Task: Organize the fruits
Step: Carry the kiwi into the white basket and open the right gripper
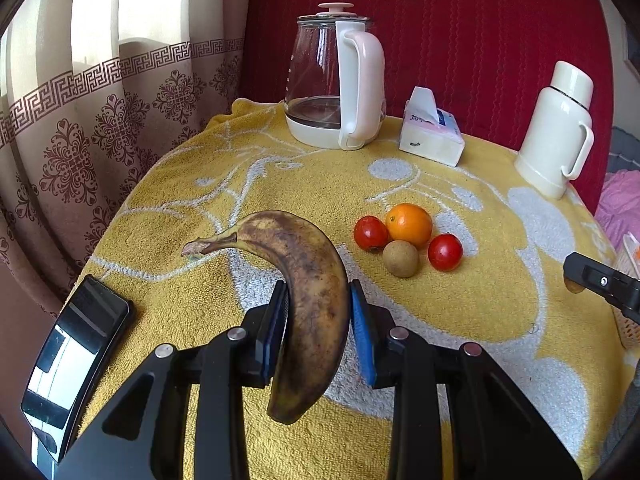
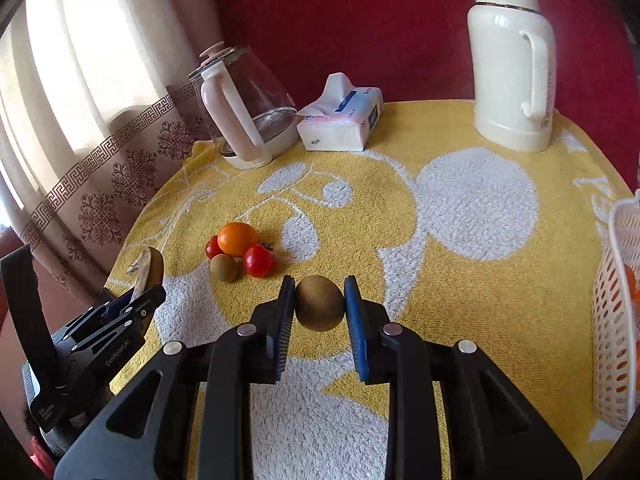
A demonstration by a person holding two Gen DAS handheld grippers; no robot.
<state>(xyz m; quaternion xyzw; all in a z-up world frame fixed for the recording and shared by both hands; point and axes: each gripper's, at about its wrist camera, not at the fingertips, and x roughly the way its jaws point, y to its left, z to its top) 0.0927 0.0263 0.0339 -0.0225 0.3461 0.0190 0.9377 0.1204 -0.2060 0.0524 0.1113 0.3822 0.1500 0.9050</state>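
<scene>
My left gripper (image 1: 318,304) is shut on a brown-spotted banana (image 1: 304,292) and holds it above the yellow towel (image 1: 460,300). My right gripper (image 2: 319,300) is shut on a round brown kiwi (image 2: 319,303), held over the towel (image 2: 440,280). An orange (image 1: 409,224), two red tomatoes (image 1: 371,233) (image 1: 445,252) and a second kiwi (image 1: 401,258) sit in a cluster on the towel. The same cluster shows in the right wrist view: orange (image 2: 237,237), tomato (image 2: 258,261), kiwi (image 2: 223,267). The left gripper with the banana (image 2: 154,266) shows at the left there.
A glass kettle (image 1: 332,80), a tissue pack (image 1: 432,134) and a cream thermos (image 1: 558,128) stand along the back. A phone (image 1: 76,356) lies at the left edge. A white perforated basket (image 2: 616,320) holding something orange stands at the right edge.
</scene>
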